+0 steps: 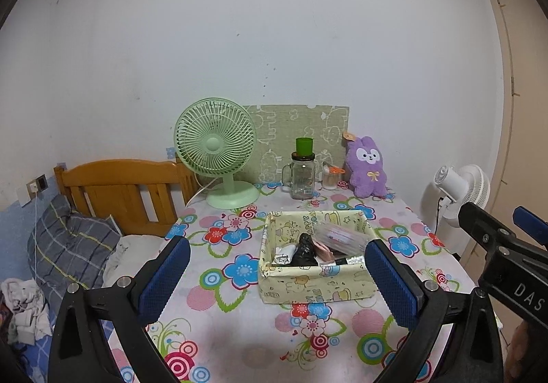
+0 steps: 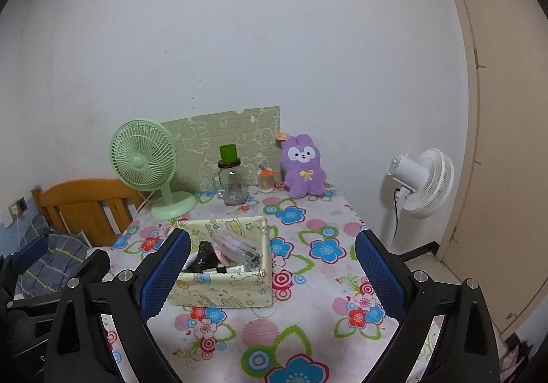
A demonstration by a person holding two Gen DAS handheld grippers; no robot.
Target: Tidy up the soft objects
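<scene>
A purple plush bunny (image 1: pixel 365 167) (image 2: pixel 303 165) sits upright at the back right of the flowered table (image 1: pixel 222 280) (image 2: pixel 308 297), against the wall. A pale yellow fabric basket (image 1: pixel 313 287) (image 2: pixel 222 294) stands mid-table, holding a black item (image 1: pixel 304 247) (image 2: pixel 204 254), a clear pouch (image 1: pixel 342 237) (image 2: pixel 236 246) and small packets. My left gripper (image 1: pixel 277 280) hovers open in front of the basket with nothing between its fingers. My right gripper (image 2: pixel 272 275) is open too, to the basket's right, and empty; part of it also shows in the left wrist view (image 1: pixel 496 246).
A green desk fan (image 1: pixel 219 150) (image 2: pixel 147 164), a glass mug jar with a green cup on top (image 1: pixel 303 170) (image 2: pixel 231 177) and a small orange-lidded jar (image 1: pixel 330 177) (image 2: pixel 266 179) line the back. A wooden bed headboard (image 1: pixel 120 191) stands left, a white floor fan (image 2: pixel 421 181) right.
</scene>
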